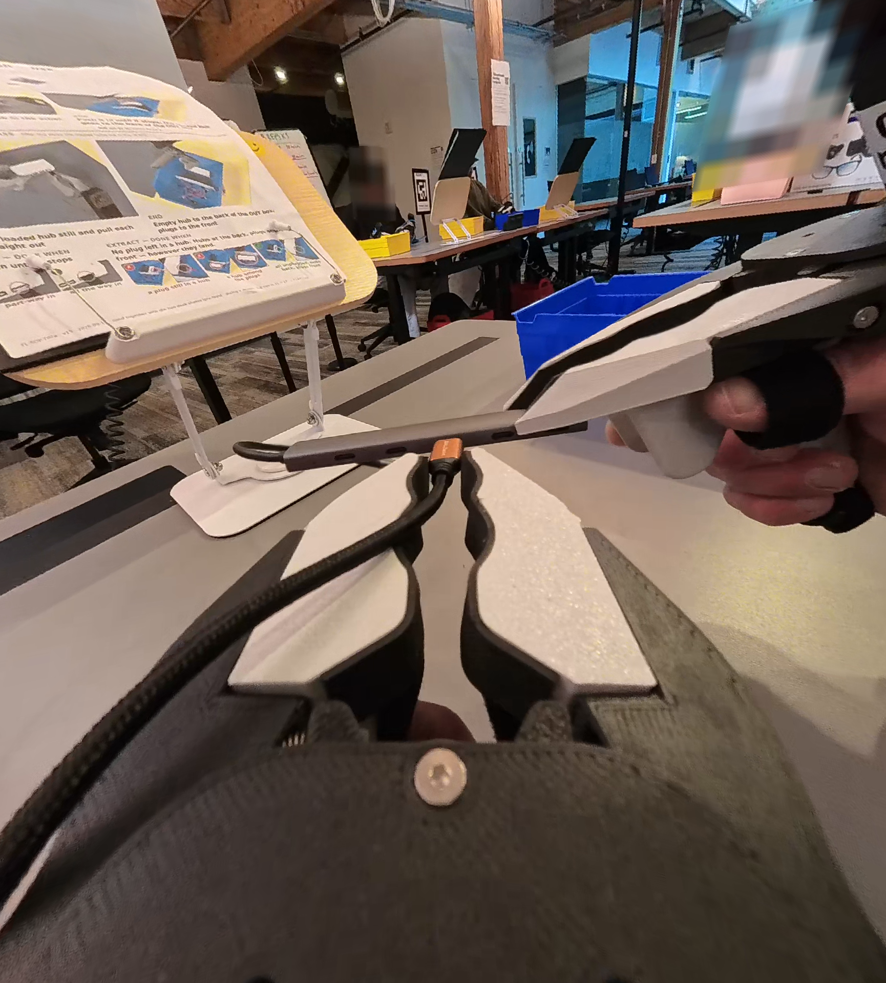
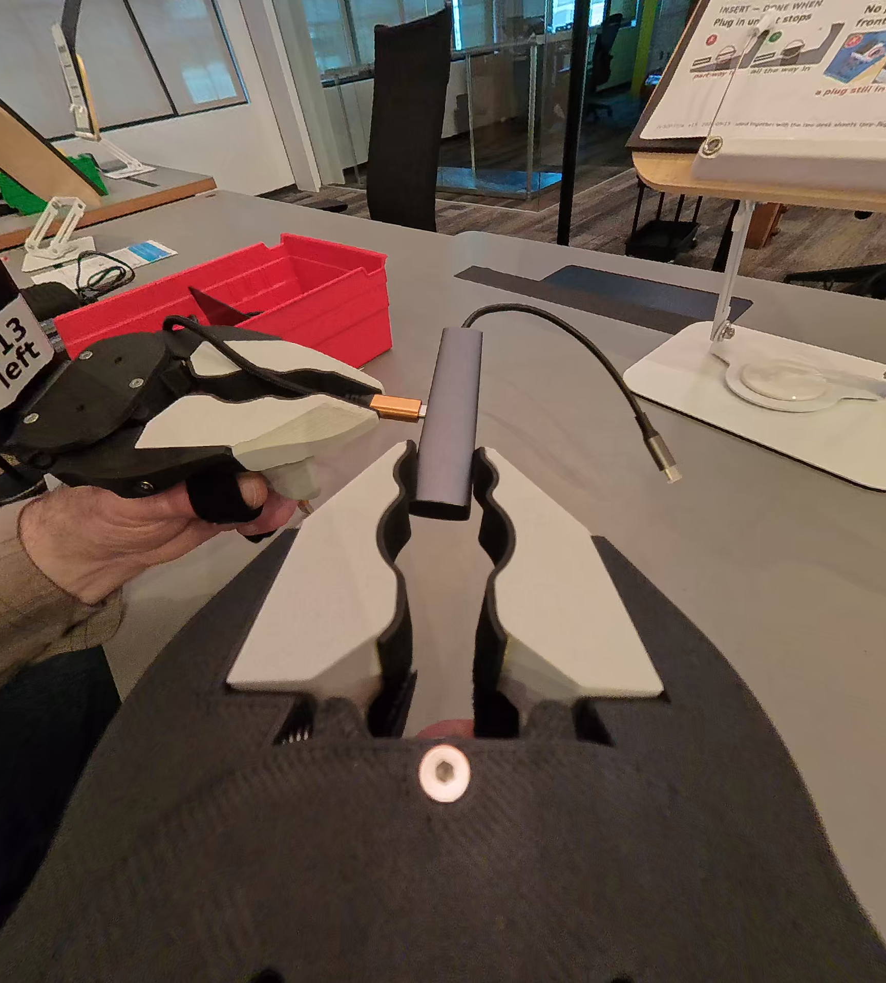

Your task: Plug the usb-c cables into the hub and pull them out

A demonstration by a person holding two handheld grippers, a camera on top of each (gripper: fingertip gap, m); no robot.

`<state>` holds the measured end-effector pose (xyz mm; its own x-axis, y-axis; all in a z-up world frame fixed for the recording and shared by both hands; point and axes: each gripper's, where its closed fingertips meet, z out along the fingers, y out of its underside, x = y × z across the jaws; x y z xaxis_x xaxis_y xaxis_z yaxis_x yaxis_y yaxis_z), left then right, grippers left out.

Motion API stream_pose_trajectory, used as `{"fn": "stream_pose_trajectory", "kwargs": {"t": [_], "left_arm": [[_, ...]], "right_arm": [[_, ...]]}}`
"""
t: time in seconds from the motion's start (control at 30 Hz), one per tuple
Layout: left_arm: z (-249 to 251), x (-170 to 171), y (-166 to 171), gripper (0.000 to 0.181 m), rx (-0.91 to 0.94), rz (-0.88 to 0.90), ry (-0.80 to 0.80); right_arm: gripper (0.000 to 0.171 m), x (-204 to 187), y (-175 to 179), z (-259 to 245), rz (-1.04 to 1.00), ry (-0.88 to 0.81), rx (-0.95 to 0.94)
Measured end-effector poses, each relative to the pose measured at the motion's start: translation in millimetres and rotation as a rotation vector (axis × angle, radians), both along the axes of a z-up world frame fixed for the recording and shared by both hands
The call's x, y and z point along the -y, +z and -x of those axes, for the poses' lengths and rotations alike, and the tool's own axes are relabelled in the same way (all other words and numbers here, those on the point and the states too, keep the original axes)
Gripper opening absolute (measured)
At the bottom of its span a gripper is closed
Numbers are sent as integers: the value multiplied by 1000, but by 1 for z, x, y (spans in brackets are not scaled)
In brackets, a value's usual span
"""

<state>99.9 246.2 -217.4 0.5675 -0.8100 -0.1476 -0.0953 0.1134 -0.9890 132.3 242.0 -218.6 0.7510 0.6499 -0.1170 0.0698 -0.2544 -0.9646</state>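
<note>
Gripping near at hand: one left gripper [image 1: 443,468], jaws closed on one orange-collared usb-c plug [image 2: 395,408], tip at or barely inside a side port; depth cannot be told. One right gripper [image 2: 441,478], jaws clamped on one grey hub [image 2: 449,409], held above the surface [image 2: 749,585]. Risk: a tilted plug may jam or scrape the port; the hub may twist in the clamp. Beyond: one hub tail cable [image 2: 590,361] dangling, one document stand [image 2: 781,404], one red bin [image 2: 270,303], one blue bin [image 1: 590,314].
</note>
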Motion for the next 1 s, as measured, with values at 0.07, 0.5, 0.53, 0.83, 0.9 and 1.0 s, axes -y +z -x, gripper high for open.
{"fn": "stream_pose_trajectory", "kwargs": {"t": [0.07,0.5,0.53,0.83,0.9,1.0], "left_arm": [[0,0,1,11,-5,-8,-1],[-2,0,-1,11,22,-6,-6],[-2,0,-1,11,22,-5,-8],[-2,-4,-9,11,53,43,-8],[-2,-3,-8,11,61,42,-10],[-2,-3,-6,11,66,36,-8]], "right_arm": [[18,0,1,0,-6,3,1],[19,0,5,-1,-29,-8,6],[19,0,6,0,-35,-8,10],[0,-4,0,-5,-37,-29,55],[0,-3,-1,-6,-50,-33,62],[0,-4,-2,-6,-41,-33,63]]}}
